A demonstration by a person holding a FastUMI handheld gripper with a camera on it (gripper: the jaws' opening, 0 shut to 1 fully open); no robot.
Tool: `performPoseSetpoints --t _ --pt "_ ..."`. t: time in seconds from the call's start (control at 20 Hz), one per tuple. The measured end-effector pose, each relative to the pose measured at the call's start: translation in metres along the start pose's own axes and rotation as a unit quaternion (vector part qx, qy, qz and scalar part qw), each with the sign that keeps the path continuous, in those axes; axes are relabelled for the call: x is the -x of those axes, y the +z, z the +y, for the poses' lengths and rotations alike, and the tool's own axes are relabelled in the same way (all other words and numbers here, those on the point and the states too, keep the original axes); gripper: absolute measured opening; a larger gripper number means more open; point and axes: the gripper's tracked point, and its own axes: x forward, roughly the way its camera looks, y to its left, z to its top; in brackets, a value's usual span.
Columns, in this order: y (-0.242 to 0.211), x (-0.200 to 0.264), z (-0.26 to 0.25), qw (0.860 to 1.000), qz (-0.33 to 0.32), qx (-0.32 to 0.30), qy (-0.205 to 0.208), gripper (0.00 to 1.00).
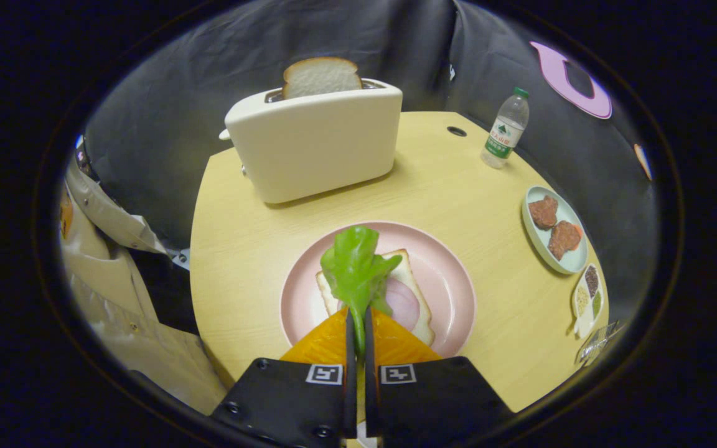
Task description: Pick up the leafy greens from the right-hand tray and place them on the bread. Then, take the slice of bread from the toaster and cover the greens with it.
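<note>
My gripper (358, 318) is shut on the leafy greens (355, 267), whose stem is pinched between both fingers while the leaf sticks up ahead of them. Just beyond the fingertips, a slice of bread (409, 277) with a round of ham (403, 303) lies on a pink plate (445, 261); the leaf hangs over the bread's left part. Farther back stands a cream toaster (315, 146) with a second bread slice (321, 76) poking out of its slot.
A water bottle (506, 129) stands at the table's far right. A pale tray (573, 258) with two meat pieces sits at the right edge, with a small seasoning dish (587, 298) nearer. A person's beige sleeve (116, 292) is at the left.
</note>
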Motion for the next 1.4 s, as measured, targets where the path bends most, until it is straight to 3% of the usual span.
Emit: performPoseSetpoints --t 0.4,0.9,1.4 --pt "-0.005 -0.017 -0.013 1.000 0.013 -0.007 -0.018 0.33" --pt "0.024 -0.004 -0.020 0.998 -0.026 -0.037 -0.039 1.00" --pt "0.132 0.049 0.002 0.990 -0.117 -0.067 -0.045 0.99"
